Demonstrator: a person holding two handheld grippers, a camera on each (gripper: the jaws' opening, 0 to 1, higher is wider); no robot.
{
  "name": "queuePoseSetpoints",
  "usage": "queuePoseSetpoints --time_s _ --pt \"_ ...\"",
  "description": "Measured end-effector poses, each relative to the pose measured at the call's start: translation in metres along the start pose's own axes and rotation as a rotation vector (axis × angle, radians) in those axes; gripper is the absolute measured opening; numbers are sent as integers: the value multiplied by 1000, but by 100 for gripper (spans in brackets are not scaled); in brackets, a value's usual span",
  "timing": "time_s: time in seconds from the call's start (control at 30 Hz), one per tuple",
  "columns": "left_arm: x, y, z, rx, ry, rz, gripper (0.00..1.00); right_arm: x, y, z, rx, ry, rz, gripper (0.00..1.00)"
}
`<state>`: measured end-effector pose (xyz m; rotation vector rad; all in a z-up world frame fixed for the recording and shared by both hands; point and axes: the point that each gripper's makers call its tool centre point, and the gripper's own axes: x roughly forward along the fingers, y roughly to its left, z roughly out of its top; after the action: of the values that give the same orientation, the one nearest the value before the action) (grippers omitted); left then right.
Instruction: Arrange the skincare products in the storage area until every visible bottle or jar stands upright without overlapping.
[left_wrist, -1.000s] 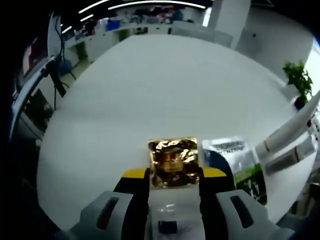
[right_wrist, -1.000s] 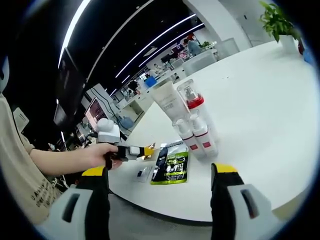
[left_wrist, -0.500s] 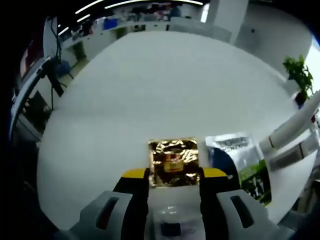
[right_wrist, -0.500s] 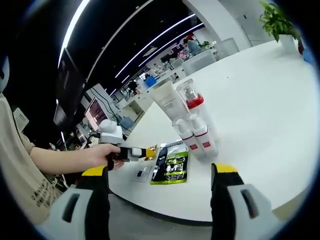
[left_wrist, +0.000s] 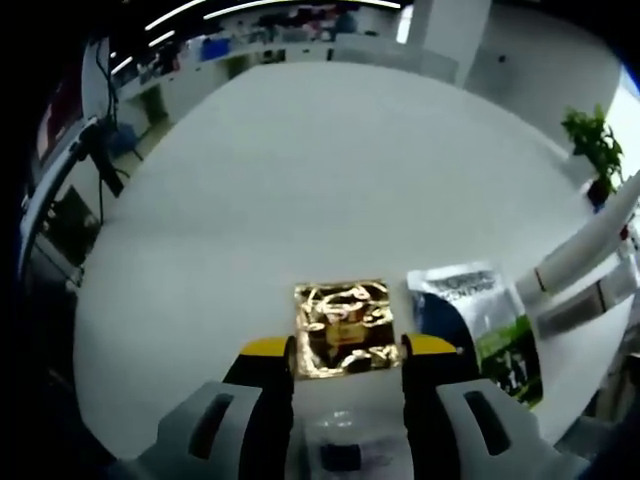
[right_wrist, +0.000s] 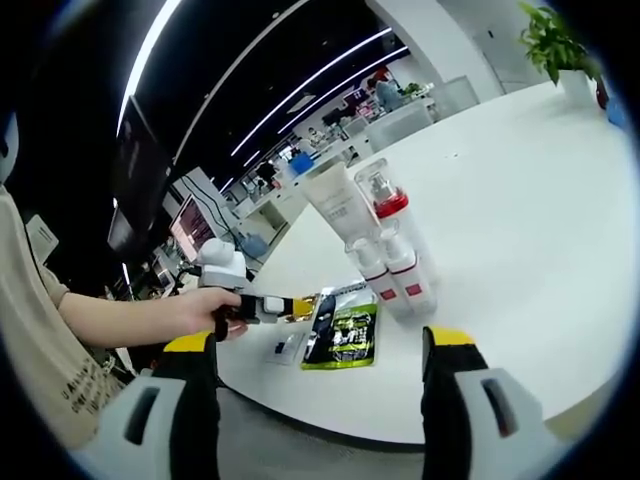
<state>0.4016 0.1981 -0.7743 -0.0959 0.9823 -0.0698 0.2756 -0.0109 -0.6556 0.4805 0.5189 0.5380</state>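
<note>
Your left gripper (left_wrist: 345, 347) has its jaws closed on the near edge of the crinkled gold foil sachet (left_wrist: 345, 326), lying flat straight ahead, while your right gripper (right_wrist: 325, 352) hangs open, farther off.

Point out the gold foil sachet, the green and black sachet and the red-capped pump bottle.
gold foil sachet (left_wrist: 345, 328), left gripper view, centre of its face.
green and black sachet (right_wrist: 344, 336), right gripper view, green lower part.
red-capped pump bottle (right_wrist: 390, 204), right gripper view, red collar.

Yellow-tipped black gripper (right_wrist: 318, 352), beige sleeve (right_wrist: 35, 340)
</note>
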Motion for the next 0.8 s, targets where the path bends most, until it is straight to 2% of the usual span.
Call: queuePoseSetpoints --time_s 0.1,0.57,0.67,0.8 --pt "-1 -1 0 -25 2 -8 43 0 0 0 -2 -1 1 85" --pt "-8 6 4 -25 -11 -24 49 0 2 0 -15 1 7 84" --pt "-13 10 6 -31 -10 -23 52 0 3 0 -21 3 8 84" --pt "-21 13 12 -32 -36 -25 59 0 3 0 -23 1 9 84"
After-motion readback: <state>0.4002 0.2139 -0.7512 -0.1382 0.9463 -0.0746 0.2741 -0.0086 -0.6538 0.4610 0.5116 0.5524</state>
